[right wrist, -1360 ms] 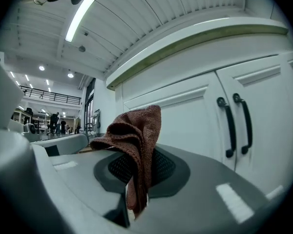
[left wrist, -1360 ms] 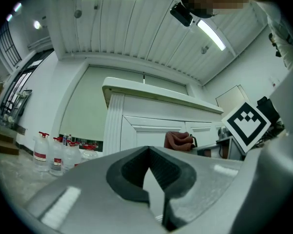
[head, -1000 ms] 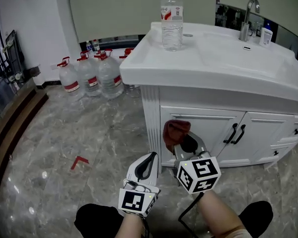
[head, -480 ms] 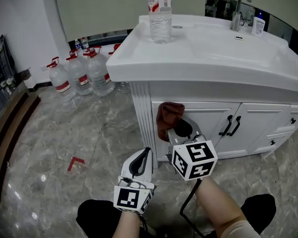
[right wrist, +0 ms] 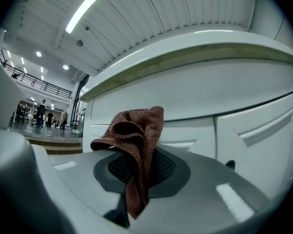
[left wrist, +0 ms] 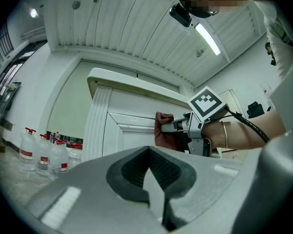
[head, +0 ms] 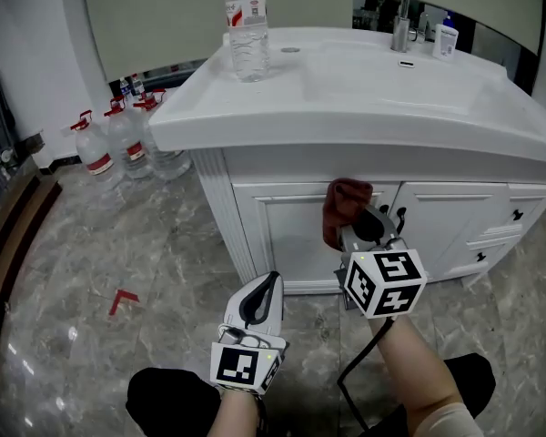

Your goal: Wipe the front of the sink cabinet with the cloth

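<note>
Right gripper (head: 362,232) is clamped on the cloth (head: 344,206), which is bunched straight ahead of it against the sink cabinet (head: 273,235) front, high at the left door's right edge, beside the handles (head: 398,217). Left gripper (head: 264,288) hangs well back, jaws together, empty.

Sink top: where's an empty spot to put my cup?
The sink top is bare along its front edge and left corner, in front of the water bottle. The right end beside the basin is bare too. Crowded at the back: faucet and small white bottle.
</note>
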{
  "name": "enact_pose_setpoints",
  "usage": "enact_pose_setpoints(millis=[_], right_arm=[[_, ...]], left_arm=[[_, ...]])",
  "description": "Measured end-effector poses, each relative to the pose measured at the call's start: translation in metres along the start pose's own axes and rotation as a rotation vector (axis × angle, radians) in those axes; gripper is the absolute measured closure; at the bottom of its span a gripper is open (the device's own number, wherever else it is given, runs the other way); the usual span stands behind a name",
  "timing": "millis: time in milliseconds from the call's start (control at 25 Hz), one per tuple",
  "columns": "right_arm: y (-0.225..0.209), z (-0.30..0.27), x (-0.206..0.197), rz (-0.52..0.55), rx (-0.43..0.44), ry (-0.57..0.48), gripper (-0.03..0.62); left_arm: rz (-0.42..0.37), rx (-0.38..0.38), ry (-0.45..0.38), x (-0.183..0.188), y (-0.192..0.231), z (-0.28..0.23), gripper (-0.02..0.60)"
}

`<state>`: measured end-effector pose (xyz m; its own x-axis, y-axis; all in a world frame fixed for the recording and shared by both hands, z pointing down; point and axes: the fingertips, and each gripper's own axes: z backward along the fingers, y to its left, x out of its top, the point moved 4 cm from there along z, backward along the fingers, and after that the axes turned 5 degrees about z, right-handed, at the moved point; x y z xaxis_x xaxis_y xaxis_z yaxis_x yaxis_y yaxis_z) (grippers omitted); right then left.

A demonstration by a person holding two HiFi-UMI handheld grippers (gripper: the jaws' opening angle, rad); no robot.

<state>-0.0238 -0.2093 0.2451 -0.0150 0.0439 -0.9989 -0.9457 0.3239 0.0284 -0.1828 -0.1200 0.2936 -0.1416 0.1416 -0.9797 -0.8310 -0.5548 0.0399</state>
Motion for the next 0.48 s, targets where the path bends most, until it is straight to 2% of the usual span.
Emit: enact_pose_setpoints(millis=[240,480], right_arm=[[-0.056,0.024,0.001,-0.053,-0.103,0.028,0.516],[-0.074,0.041,0.001,-0.082,-0.124,0.055,0.514]], left_arm=[[0.01,-0.021,0.003,-0.006,-0.022,-0.005,0.58],[-0.016,-0.045,-0.002,-0.008,-0.044,-0.002,0.58]])
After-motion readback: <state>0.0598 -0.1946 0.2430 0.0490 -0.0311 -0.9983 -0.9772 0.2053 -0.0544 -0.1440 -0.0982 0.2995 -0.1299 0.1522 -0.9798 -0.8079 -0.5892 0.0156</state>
